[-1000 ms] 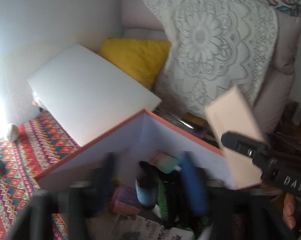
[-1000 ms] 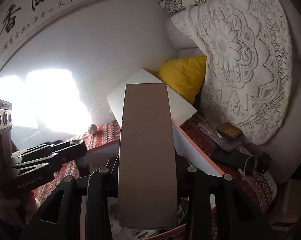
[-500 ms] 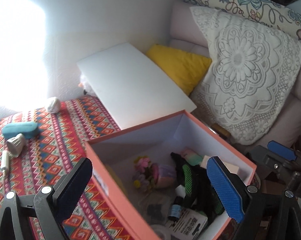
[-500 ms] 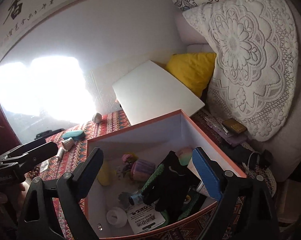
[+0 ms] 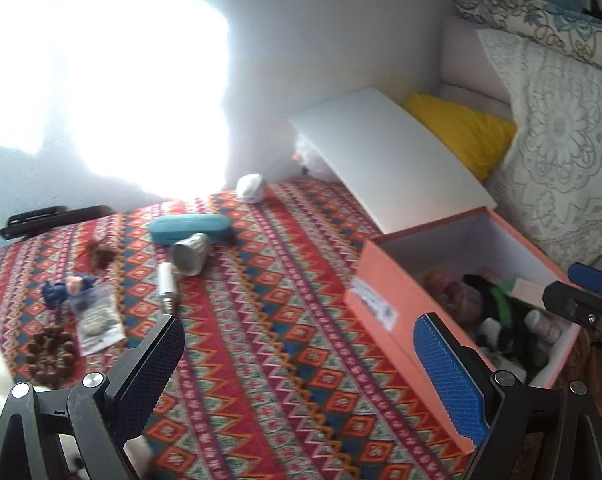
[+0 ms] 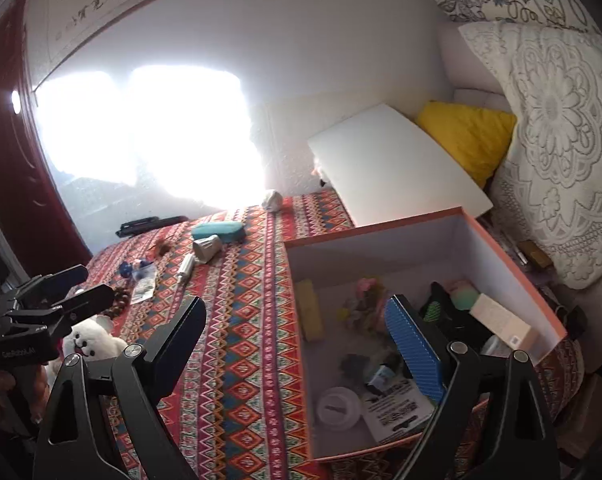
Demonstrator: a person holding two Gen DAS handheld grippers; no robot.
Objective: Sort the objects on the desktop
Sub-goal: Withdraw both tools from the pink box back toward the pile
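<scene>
An orange box with white inner walls sits open on the patterned desk, holding a tan carton, black-and-green gloves and small bottles. The left hand-held gripper and the right hand-held gripper both gape wide, empty. A teal case lies well apart.

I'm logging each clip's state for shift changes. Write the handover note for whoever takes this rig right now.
Left gripper: open, empty, over the patterned cloth.
Right gripper: open, empty, at the orange box.
Done: the box holds a tan carton, black-green glove, yellow block and other small items.
Left on the cloth: teal case, light bulb, white tube, bead bracelet, packet, blue figurine, white plush toy.
</scene>
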